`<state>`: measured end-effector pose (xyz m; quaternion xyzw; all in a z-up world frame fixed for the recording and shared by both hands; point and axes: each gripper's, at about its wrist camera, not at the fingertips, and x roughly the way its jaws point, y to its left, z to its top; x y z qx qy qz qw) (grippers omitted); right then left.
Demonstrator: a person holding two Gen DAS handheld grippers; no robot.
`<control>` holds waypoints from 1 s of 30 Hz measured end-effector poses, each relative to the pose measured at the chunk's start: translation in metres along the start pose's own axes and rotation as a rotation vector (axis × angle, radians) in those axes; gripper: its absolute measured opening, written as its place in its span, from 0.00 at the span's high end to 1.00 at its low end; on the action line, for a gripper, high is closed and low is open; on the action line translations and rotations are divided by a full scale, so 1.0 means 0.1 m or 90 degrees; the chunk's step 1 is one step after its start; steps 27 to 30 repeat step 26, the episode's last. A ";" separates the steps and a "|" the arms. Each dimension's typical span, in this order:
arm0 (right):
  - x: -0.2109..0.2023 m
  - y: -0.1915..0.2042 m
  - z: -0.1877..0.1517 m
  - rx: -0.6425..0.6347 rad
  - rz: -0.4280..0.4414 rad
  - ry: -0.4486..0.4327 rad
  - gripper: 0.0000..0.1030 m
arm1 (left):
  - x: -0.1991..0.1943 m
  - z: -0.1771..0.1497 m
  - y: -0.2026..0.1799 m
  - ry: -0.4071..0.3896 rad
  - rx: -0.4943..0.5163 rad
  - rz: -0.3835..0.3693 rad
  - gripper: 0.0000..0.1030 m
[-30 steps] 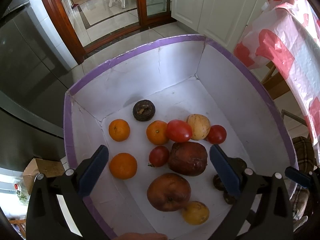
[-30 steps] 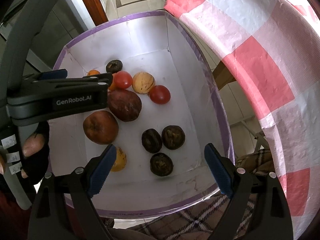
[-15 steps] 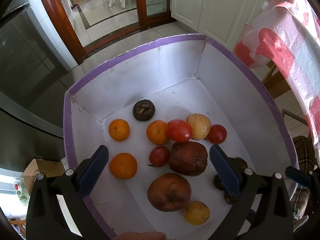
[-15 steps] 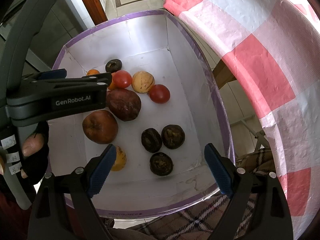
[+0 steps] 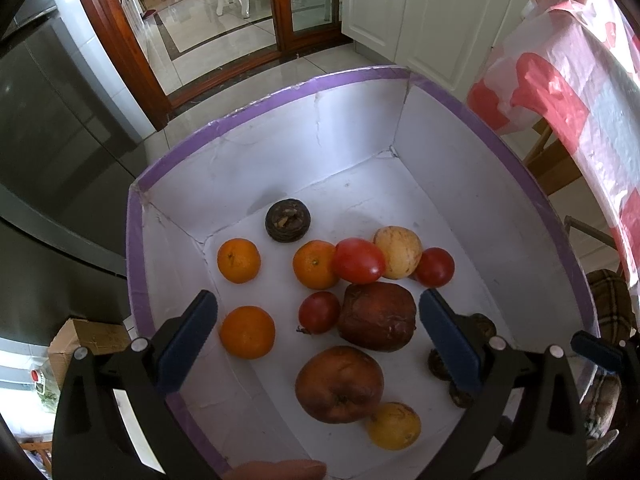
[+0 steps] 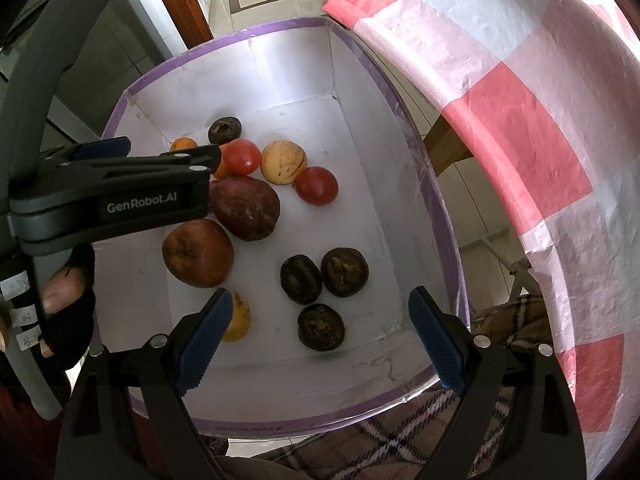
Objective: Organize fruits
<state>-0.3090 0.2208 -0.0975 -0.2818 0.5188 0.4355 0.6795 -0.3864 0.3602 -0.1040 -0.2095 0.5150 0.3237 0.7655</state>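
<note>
A white box with a purple rim (image 5: 280,96) holds loose fruit. In the left wrist view I see three oranges (image 5: 247,332), three red tomatoes (image 5: 357,261), a pale yellow fruit (image 5: 398,252), two brown pomegranates (image 5: 376,316) and a dark mangosteen (image 5: 287,220). My left gripper (image 5: 318,322) is open and empty above the near fruit. In the right wrist view three dark mangosteens (image 6: 301,279) lie at the near right of the box (image 6: 432,200). My right gripper (image 6: 320,318) is open and empty over them. The left gripper's body (image 6: 120,196) hides the oranges there.
A table under a pink and white checked cloth (image 6: 520,100) stands right of the box. A dark fridge (image 5: 52,140) is at the left, white cabinets (image 5: 420,12) and a wooden door frame behind. A plaid cloth (image 6: 400,440) lies under the box's near edge.
Both views have shifted only very slightly. No fruit has moved and both grippers stay open.
</note>
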 end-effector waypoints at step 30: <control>-0.06 0.02 0.00 -0.015 0.001 -0.007 0.16 | -0.03 0.05 0.05 0.008 0.019 0.008 0.02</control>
